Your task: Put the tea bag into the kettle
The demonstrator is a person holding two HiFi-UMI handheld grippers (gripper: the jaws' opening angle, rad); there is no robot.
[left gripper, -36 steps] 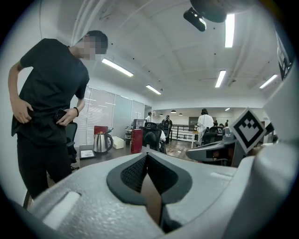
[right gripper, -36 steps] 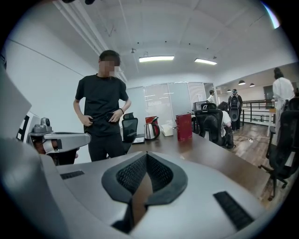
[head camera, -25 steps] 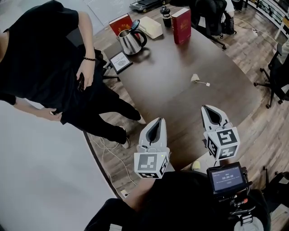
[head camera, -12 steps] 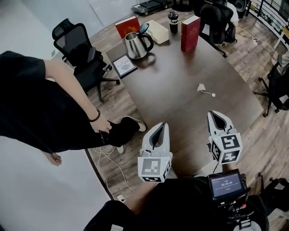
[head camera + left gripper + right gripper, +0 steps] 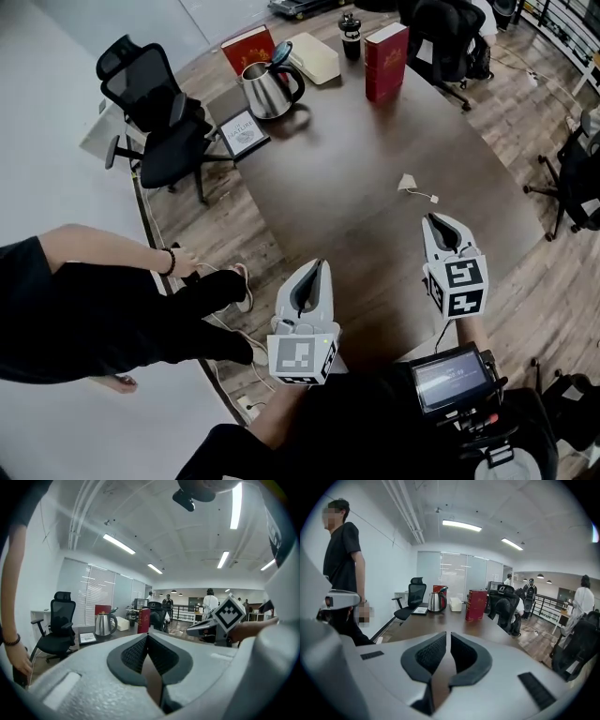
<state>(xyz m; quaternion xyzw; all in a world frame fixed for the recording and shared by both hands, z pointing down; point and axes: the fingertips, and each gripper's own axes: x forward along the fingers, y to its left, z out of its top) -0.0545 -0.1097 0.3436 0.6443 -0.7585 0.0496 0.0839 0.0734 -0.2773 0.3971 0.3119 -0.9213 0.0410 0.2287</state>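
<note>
Two empty grippers hang over the counter (image 5: 347,159): your left gripper (image 5: 322,267) holds its jaws together, your right gripper (image 5: 437,221) has jaws opening slightly, near the tea bag (image 5: 407,184).

Pale tea bag (image 5: 407,183), string trailing, on table (image 5: 337,202), well apart from upright steel kettle (image 5: 265,91), lid open.

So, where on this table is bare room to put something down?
The wide middle of the table, between the kettle and the tea bag, is bare. The far end is crowded with books, a box, a bottle.
</note>
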